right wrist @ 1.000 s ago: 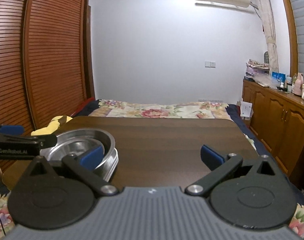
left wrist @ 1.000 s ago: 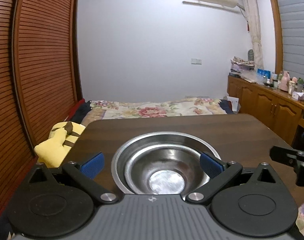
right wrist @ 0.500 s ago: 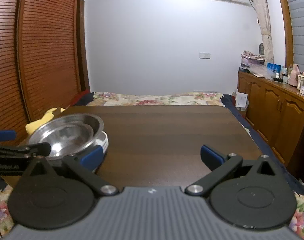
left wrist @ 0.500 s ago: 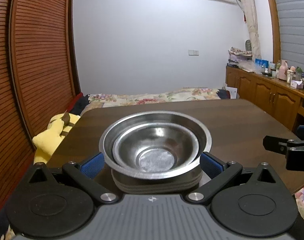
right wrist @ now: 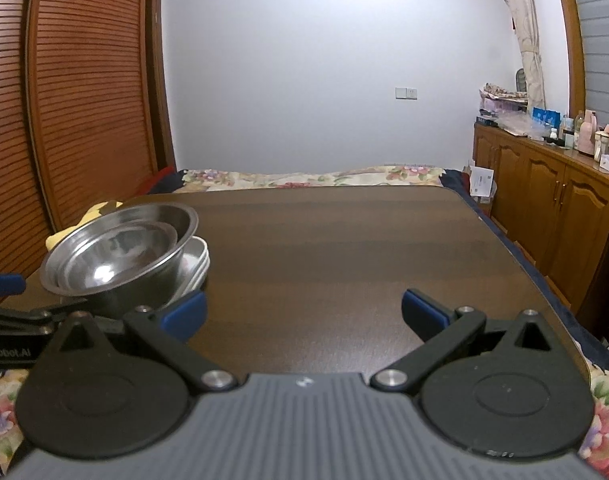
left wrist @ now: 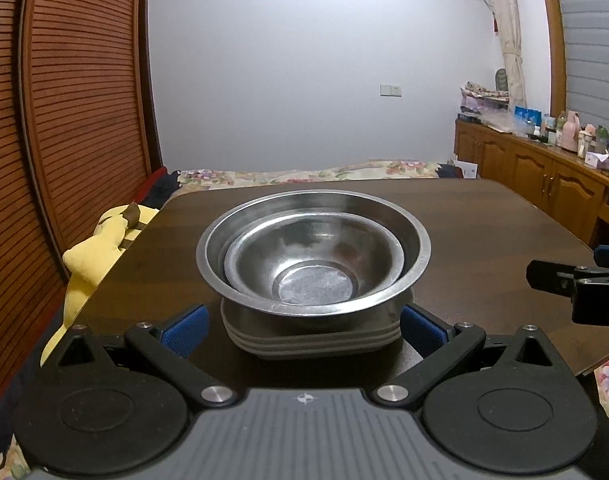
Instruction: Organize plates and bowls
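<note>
Two steel bowls are nested, the small bowl (left wrist: 314,258) inside the large bowl (left wrist: 414,236). They rest on a short stack of grey plates (left wrist: 312,342) near the left front of the dark wooden table (left wrist: 484,224). My left gripper (left wrist: 303,330) is open just in front of the stack, its blue pads either side of the plates' near edge and apart from them. In the right wrist view the same bowls (right wrist: 118,250) and plates (right wrist: 198,258) sit at the left. My right gripper (right wrist: 303,314) is open over bare table, holding nothing.
A yellow plush toy (left wrist: 92,256) lies off the table's left edge by a slatted wooden wall. A bed with a floral cover (right wrist: 312,178) lies beyond the table's far edge. Wooden cabinets (right wrist: 544,196) with bottles stand at the right.
Both grippers have drawn back and lowered; the bowl stack now sits farther ahead of the left gripper, so the plates beneath show. Both stay open.
</note>
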Demonstrator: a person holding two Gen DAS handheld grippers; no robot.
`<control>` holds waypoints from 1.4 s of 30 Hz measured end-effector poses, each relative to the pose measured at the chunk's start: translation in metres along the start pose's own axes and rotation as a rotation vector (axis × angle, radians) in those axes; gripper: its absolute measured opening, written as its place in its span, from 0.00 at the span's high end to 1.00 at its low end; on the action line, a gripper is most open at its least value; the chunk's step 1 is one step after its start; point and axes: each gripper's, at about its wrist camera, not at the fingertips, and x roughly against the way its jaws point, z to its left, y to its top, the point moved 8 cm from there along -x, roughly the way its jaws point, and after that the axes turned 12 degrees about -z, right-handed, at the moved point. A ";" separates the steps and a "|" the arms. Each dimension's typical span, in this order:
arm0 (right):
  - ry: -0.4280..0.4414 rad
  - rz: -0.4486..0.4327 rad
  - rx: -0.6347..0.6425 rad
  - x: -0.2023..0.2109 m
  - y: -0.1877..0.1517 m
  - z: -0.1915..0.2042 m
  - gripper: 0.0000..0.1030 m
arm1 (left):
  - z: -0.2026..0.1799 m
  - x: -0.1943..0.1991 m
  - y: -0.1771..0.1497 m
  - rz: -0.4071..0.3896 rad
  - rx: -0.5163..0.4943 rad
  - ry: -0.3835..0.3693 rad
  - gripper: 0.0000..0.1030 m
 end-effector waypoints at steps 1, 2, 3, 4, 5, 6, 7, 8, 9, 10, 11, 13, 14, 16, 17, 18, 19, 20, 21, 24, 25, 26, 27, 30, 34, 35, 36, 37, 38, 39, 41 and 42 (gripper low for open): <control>0.000 0.001 -0.001 -0.001 0.000 -0.001 0.00 | 0.000 0.000 0.000 -0.001 0.002 0.001 0.00; 0.002 0.001 -0.001 -0.002 0.001 -0.002 0.00 | 0.001 0.000 0.001 -0.001 0.004 0.003 0.00; 0.002 0.002 -0.001 -0.002 0.001 -0.002 0.00 | 0.002 0.000 0.001 -0.001 0.005 0.004 0.00; 0.002 0.001 -0.001 -0.002 0.001 -0.002 0.00 | 0.001 0.000 0.000 -0.001 0.006 0.005 0.00; 0.002 0.001 -0.001 -0.002 0.001 -0.002 0.00 | 0.002 0.000 0.000 -0.001 0.007 0.006 0.00; 0.002 0.001 0.000 -0.002 0.001 -0.001 0.00 | 0.002 0.000 0.000 0.000 0.008 0.007 0.00; 0.001 0.001 0.001 -0.002 0.001 -0.002 0.00 | 0.002 -0.001 0.000 0.000 0.008 0.008 0.00; 0.001 0.000 0.000 -0.002 0.001 -0.002 0.00 | 0.002 -0.001 0.000 -0.001 0.009 0.008 0.00; 0.001 -0.001 0.000 -0.002 0.001 -0.003 0.00 | 0.002 -0.001 0.000 -0.001 0.009 0.008 0.00; 0.001 -0.002 0.000 -0.002 0.001 -0.003 0.00 | 0.002 0.000 0.000 -0.001 0.009 0.009 0.00; 0.000 -0.002 0.001 -0.002 0.001 -0.003 0.00 | 0.002 0.000 0.000 -0.001 0.008 0.009 0.00; -0.001 -0.001 -0.001 -0.002 0.001 -0.003 0.00 | 0.004 -0.001 0.001 -0.002 0.010 0.010 0.00; -0.001 0.000 -0.002 -0.002 0.000 -0.003 0.00 | 0.005 -0.001 0.001 -0.002 0.012 0.010 0.00; -0.002 0.000 -0.004 -0.002 0.000 -0.004 0.00 | 0.007 -0.001 0.002 -0.003 0.017 0.012 0.00; -0.003 -0.001 -0.005 -0.002 0.000 -0.005 0.00 | 0.007 -0.001 0.002 -0.002 0.018 0.012 0.00; -0.004 -0.002 -0.004 -0.002 0.001 -0.005 0.00 | 0.007 -0.001 0.002 -0.002 0.019 0.012 0.00; -0.003 -0.003 -0.004 -0.002 0.001 -0.005 0.00 | 0.008 0.000 0.001 -0.002 0.020 0.014 0.00; -0.003 -0.003 -0.003 -0.002 0.001 -0.005 0.00 | 0.008 0.000 0.002 -0.002 0.021 0.015 0.00; -0.004 -0.003 -0.003 -0.001 0.000 -0.005 0.00 | 0.008 0.000 0.002 -0.002 0.022 0.015 0.00; -0.005 -0.003 -0.003 -0.001 0.000 -0.005 0.00 | 0.008 0.000 0.002 -0.002 0.022 0.017 0.00; -0.005 -0.002 -0.003 -0.002 0.000 -0.005 0.00 | 0.008 0.000 0.002 -0.002 0.023 0.016 0.00; -0.005 -0.002 -0.004 -0.002 0.000 -0.005 0.00 | 0.008 0.000 0.002 -0.002 0.022 0.016 0.00; -0.005 -0.002 -0.003 -0.002 0.000 -0.005 0.00 | 0.008 0.000 0.002 -0.003 0.022 0.016 0.00; -0.004 -0.001 -0.003 -0.001 0.000 -0.005 0.00 | 0.008 0.000 0.002 -0.003 0.023 0.017 0.00; -0.006 -0.003 -0.006 -0.002 0.000 -0.005 0.00 | 0.009 -0.001 0.003 -0.005 0.025 0.017 0.00; -0.006 -0.002 -0.007 -0.002 0.000 -0.006 0.00 | 0.009 -0.001 0.003 -0.005 0.025 0.017 0.00; -0.006 -0.001 -0.007 -0.002 0.000 -0.006 0.00 | 0.009 -0.001 0.003 -0.005 0.024 0.017 0.00; -0.007 0.000 -0.007 -0.002 0.000 -0.006 0.00 | 0.009 -0.001 0.003 -0.005 0.024 0.017 0.00; -0.007 -0.001 -0.007 -0.002 0.000 -0.006 0.00 | 0.009 -0.001 0.003 -0.006 0.025 0.017 0.00; -0.007 -0.001 -0.007 -0.002 0.000 -0.006 0.00 | 0.009 -0.001 0.004 -0.007 0.025 0.018 0.00; -0.006 0.000 -0.007 -0.002 -0.001 -0.006 0.00 | 0.009 -0.001 0.004 -0.008 0.025 0.018 0.00; -0.007 0.000 -0.007 -0.002 0.000 -0.006 0.00 | 0.009 -0.001 0.004 -0.008 0.025 0.018 0.00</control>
